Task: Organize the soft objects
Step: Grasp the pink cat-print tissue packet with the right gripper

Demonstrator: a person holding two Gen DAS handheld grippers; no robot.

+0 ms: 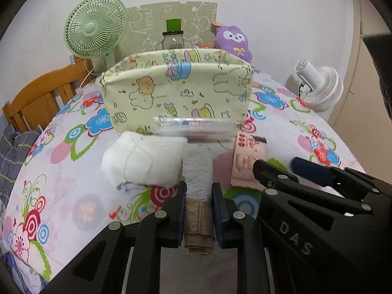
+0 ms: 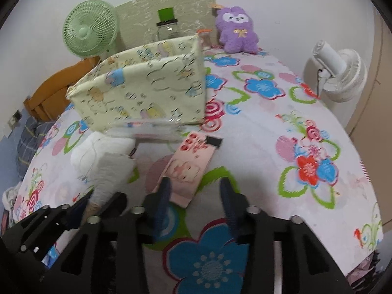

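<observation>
Two handheld grippers hover over a floral bedspread (image 2: 269, 132). Left gripper (image 1: 198, 210) clamps a rolled white-and-tan cloth (image 1: 198, 171). Right gripper (image 2: 196, 201) stands open, empty, one finger over a pink packet (image 2: 188, 169) lying before a yellow fabric bin (image 2: 147, 93).

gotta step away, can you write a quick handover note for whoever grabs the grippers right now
Left gripper: shut on a rolled pale-and-tan cloth, held above the bed.
Right gripper: open, nothing held; its left finger sits over the near edge of the pink packet.
Things: the yellow fabric bin stands mid-bed; whether anything lies inside it cannot be seen. A clear plastic pack lies against its front, with the white folded cloth and the pink packet just in front.
Done: roll picked up.
Left: probably put the roll in the bin, then the white cloth and pink packet.
</observation>
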